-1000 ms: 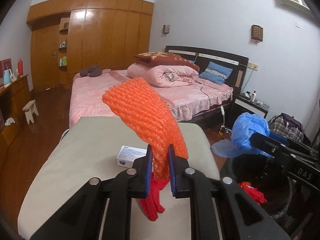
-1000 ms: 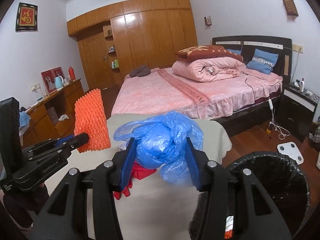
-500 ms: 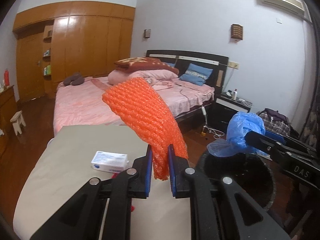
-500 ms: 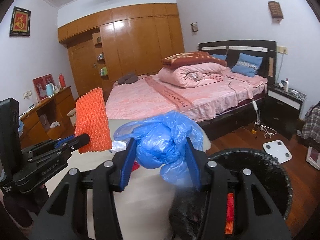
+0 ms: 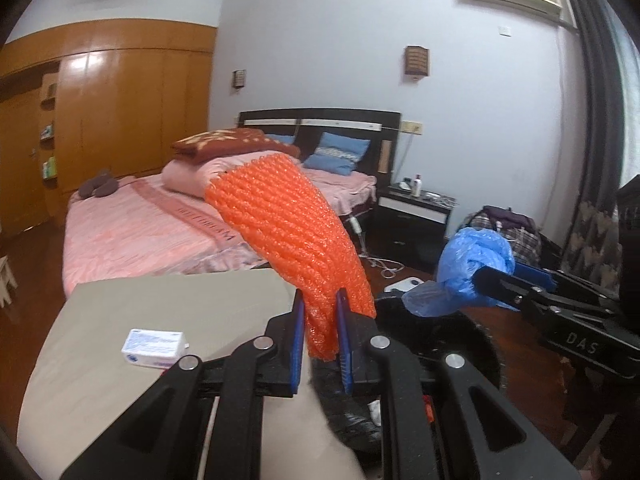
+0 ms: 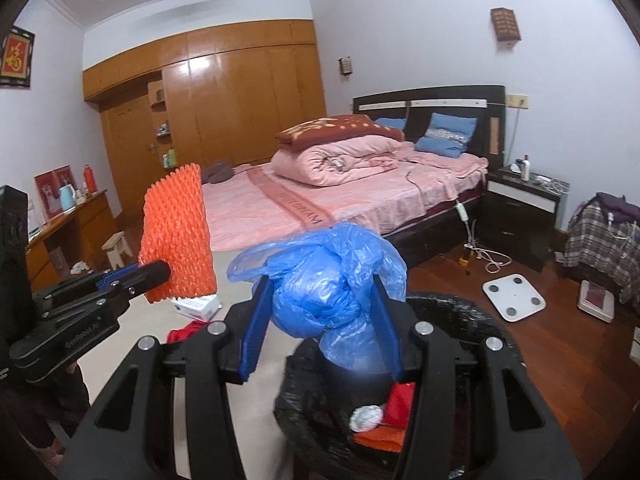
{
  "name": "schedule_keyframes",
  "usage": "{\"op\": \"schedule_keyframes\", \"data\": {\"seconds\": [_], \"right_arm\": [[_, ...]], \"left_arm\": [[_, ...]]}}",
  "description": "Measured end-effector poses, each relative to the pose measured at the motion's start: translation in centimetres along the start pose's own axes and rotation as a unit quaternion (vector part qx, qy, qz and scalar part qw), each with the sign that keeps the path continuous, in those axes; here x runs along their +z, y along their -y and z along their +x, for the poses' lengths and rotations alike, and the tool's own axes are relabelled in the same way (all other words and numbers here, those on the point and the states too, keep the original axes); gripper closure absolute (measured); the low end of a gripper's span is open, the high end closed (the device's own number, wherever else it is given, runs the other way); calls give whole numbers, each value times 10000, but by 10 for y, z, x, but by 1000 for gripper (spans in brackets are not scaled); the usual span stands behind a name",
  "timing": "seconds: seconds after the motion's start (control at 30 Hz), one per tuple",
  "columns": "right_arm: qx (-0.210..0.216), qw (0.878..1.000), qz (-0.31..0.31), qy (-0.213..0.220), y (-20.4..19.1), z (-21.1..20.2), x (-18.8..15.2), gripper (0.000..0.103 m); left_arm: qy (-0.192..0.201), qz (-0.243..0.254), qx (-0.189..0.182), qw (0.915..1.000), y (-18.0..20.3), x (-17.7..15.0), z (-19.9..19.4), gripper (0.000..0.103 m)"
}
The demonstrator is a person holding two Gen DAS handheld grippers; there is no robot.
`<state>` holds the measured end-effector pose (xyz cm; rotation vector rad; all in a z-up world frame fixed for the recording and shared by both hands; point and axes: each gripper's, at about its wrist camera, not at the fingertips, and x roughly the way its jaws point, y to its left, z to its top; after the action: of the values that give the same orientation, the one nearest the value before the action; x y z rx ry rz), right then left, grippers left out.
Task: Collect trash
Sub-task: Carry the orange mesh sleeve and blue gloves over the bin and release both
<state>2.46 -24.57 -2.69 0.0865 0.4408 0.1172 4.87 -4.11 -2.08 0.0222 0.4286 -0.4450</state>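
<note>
Both loads carried off the surface [image 5: 168, 296] toward the bin [image 6: 460, 312] (already part-filled): left tool [image 5: 320, 344] clenched on orange foam netting [image 5: 288, 232], right tool [image 6: 320, 328] grasping blue bag [image 6: 324, 280] above the rim.

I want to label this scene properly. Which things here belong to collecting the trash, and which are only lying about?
Belong to the job:
- orange foam net in left gripper
- blue plastic bag in right gripper
- trash bin

Only lying about:
- bed
- white scale
- nightstand
</note>
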Motion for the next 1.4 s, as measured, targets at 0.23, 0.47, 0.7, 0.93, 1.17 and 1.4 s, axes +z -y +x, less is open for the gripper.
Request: {"op": "schedule_keyframes", "data": {"seconds": [0.23, 0.47, 0.7, 0.93, 1.17, 1.4], "right_arm": [[-311, 9995, 111, -1, 23, -11, -11, 56], [-533, 9984, 191, -1, 43, -14, -16, 56], [-764, 9967, 257, -127, 62, -10, -25, 56], [-979, 9939, 361, -350, 85, 2, -39, 56], [-1091, 9916, 435, -542, 102, 17, -52, 56], [-1148, 9890, 515, -778, 116, 37, -65, 52]], "left_arm": [[-50, 208, -336, 9992, 25, 1, 12, 88], [-93, 348, -586, 9976, 45, 1, 27, 88], [-272, 433, -764, 9958, 59, -5, 49, 88], [-569, 554, -909, 9927, 71, -14, 79, 88], [-765, 677, -1021, 9895, 85, -21, 103, 88], [-984, 830, -1159, 9849, 95, -30, 124, 82]]}}
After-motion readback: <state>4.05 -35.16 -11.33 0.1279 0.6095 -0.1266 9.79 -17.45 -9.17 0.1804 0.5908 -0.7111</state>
